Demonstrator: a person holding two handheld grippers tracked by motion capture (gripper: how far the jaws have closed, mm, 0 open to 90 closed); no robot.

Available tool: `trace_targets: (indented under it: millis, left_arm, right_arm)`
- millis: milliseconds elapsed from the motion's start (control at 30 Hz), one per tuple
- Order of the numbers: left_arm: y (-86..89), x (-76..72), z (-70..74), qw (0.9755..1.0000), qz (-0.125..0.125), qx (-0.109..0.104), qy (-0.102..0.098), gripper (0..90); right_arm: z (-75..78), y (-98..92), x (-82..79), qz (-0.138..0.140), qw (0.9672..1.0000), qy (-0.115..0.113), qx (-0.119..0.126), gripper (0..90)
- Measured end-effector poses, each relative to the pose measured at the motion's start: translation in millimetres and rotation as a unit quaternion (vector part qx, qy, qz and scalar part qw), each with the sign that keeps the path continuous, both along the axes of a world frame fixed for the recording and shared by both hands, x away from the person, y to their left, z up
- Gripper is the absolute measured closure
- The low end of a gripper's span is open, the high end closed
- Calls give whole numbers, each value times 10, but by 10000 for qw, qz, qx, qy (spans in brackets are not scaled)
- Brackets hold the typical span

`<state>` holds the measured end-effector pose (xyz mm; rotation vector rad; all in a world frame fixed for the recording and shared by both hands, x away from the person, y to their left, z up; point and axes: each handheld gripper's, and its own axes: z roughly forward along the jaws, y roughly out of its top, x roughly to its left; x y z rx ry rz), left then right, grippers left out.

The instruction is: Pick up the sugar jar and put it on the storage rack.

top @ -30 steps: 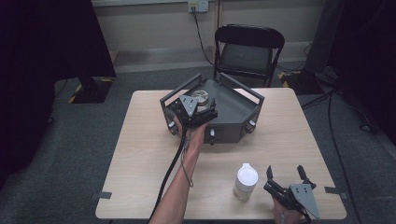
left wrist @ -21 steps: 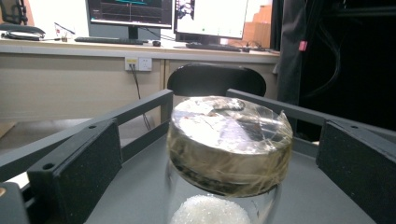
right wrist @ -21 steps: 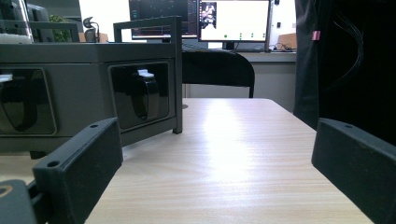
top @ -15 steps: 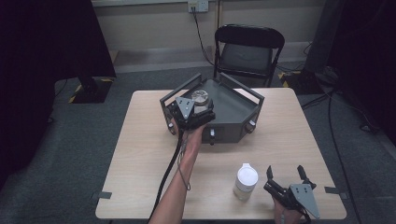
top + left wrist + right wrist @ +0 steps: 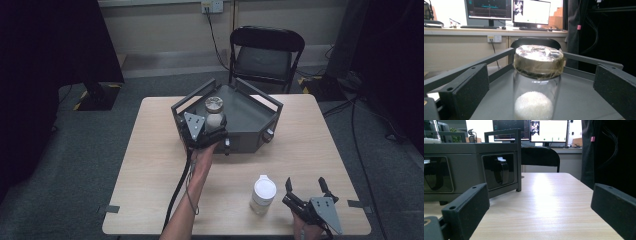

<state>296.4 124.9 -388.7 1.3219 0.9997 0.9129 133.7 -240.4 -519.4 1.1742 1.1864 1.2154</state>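
Jar of clear glass, white grains inside, foil-like lid, apparently untouched between wide left jaws.

A light wooden table carries a dark grey tray and a white-lidded jar.

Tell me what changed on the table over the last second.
The left tool drew back toward the person, uncovering the foil-capped glass jar that stands on the grey tray; its jaws now sit open either side of the jar. The right tool, open, and the white-lidded jar stayed put.
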Motion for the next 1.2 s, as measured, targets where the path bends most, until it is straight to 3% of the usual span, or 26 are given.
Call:
trace_targets:
  millis: [167,333,533,867,1200]
  left_arm:
    - [34,-90,-77,10000,-6,-23,-51,0]
    - [61,-164,-66,10000,-4,-14,-32,0]
    - [50,-265,-115,9998,-27,126,-154,0]
    - [51,-458,-230,9997,-59,56,-228,0]
    - [171,-707,-388,9996,-135,-50,-249,1]
  right_arm:
    - [0,3,0,-10,10000,3,-6,7]
    - [1,3,0,-10,10000,3,-5,7]
    - [1,3,0,-10,10000,2,-4,7]
    - [1,3,0,-10,10000,3,-5,7]
    - [1,4,0,-12,10000,4,-6,7]
